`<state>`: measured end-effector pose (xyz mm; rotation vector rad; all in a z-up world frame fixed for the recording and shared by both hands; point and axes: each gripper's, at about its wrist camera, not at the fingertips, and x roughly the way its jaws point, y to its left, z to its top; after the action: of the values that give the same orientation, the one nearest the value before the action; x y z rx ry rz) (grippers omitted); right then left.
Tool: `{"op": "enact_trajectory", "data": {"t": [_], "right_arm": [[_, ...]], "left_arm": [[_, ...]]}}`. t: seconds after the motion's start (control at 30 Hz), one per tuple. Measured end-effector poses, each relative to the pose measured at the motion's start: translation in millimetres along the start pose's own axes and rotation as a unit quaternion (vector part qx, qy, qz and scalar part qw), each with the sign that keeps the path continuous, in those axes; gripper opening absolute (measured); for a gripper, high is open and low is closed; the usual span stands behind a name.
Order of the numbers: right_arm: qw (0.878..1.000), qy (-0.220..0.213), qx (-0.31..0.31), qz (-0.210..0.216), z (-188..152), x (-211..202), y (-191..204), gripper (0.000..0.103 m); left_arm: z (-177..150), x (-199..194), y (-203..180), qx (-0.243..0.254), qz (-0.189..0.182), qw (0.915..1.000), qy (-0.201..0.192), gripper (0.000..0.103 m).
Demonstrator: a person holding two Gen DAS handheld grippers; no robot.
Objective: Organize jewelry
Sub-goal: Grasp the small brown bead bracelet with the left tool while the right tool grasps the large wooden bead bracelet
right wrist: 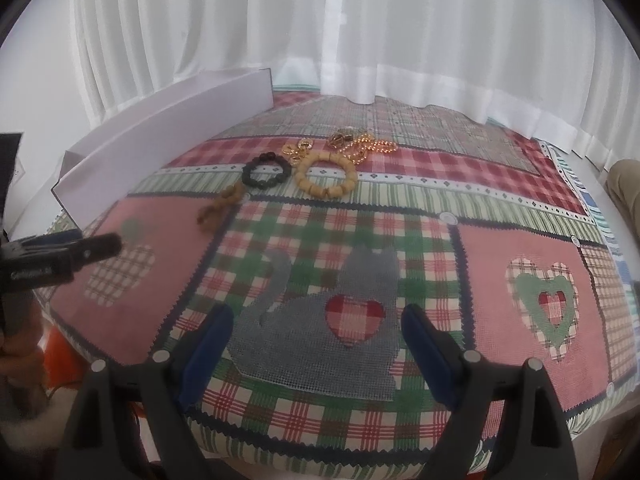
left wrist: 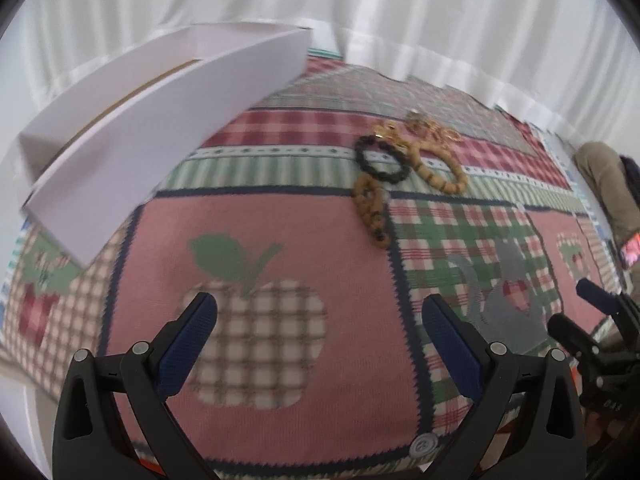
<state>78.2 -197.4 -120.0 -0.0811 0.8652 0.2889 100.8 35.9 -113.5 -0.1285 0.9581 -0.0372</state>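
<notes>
We cannot see inside the white box [right wrist: 168, 128]: from both wrist views only its outer wall and a sliver of the far rim show, and in the left wrist view it is smeared by blur, with a thin brown line along the inner edge that we cannot identify. The gold pieces at the back of the pile are hard to sort out; we read a beaded gold chain [right wrist: 372, 146] and a small gold ornament [right wrist: 300, 150] beside it, but the dark-and-gold lump at the chain's far end is too small to name. The jewelry sits at about twelve o'clock from our right gripper [right wrist: 316, 336] and at about one o'clock from our left gripper [left wrist: 320, 320], well apart from both, on the patchwork cloth [right wrist: 520, 312]. The black bead bracelet [right wrist: 267, 171] lies just beside the tan bead bracelet [right wrist: 326, 176], and a brown bead strand [right wrist: 218, 210] trails toward seven o'clock from the black one, near the box wall. Both our grippers tilt down toward the cloth with their blue-padded fingers spread wide and nothing between them; the right one hangs over the grey cat patch, the left over the checked apple patch. In the right wrist view the left gripper enters at nine o'clock, cut off by the frame edge, with part of a hand [right wrist: 16, 344] below it. A bent knee in tan fabric [left wrist: 608, 184] shows at three o'clock in the left wrist view.
</notes>
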Motion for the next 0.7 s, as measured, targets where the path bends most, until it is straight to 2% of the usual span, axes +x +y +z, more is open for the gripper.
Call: {"op": "enact_trajectory", "data": {"t": [0.13, 0.27, 0.37, 0.43, 0.5, 0.57, 0.7], "right_arm": [[1.000, 0.003, 0.003, 0.003, -1, 1, -2, 0.088], [1.000, 0.000, 0.008, 0.002, 0, -2, -5, 0.088], [1.000, -0.005, 0.015, 0.000, 0, -5, -10, 0.088], [1.000, -0.007, 0.021, 0.002, 0, -6, -15, 0.088], [1.000, -0.007, 0.027, 0.008, 0, -5, -19, 0.088], [1.000, -0.004, 0.027, 0.015, 2, -3, -20, 0.088], [0.999, -0.003, 0.016, 0.040, 17, 1, -19, 0.088]], "left_arm": [[21, 27, -26, 0.051, -0.001, 0.9987, 0.004, 0.102], [39, 67, -39, 0.074, 0.016, 0.9969, 0.022, 0.099], [48, 94, -42, 0.074, 0.032, 0.9958, 0.044, 0.082], [51, 103, -40, 0.065, 0.025, 0.9961, 0.054, 0.071], [52, 106, -38, 0.060, 0.021, 0.9965, 0.054, 0.039], [51, 102, -35, 0.061, 0.010, 0.9966, 0.055, 0.012], [48, 83, -15, 0.032, -0.016, 0.9980, 0.051, 0.011]]}}
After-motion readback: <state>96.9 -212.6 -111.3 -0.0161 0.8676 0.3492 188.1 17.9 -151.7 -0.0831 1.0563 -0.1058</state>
